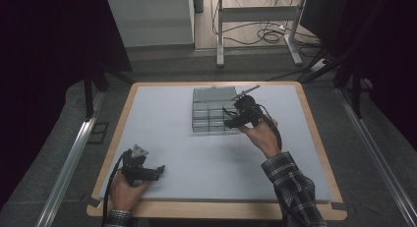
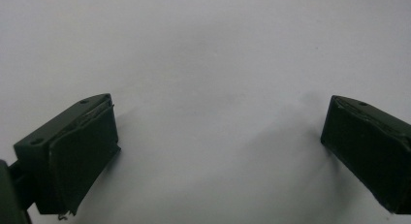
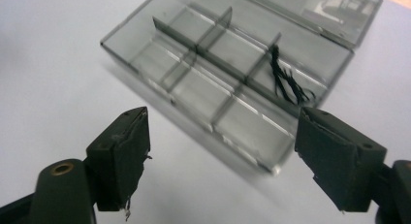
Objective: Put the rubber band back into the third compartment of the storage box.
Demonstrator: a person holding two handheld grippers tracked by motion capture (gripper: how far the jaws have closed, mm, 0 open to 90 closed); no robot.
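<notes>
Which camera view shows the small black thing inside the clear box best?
The right gripper view: the black strands lie close and sharp in one compartment of the clear box. In the high view the box is small and those strands cannot be made out.

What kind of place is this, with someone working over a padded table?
Probably a lab or workshop set up for recording hand tasks. A person holds a left gripper and a right gripper over a grey-matted table with a clear compartment box; cables trail on the floor behind.

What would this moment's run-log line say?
left tongs: open, over bare white mat | right tongs: open, beside clear plastic compartment box, lid open | thin black strands: in one end compartment
</notes>
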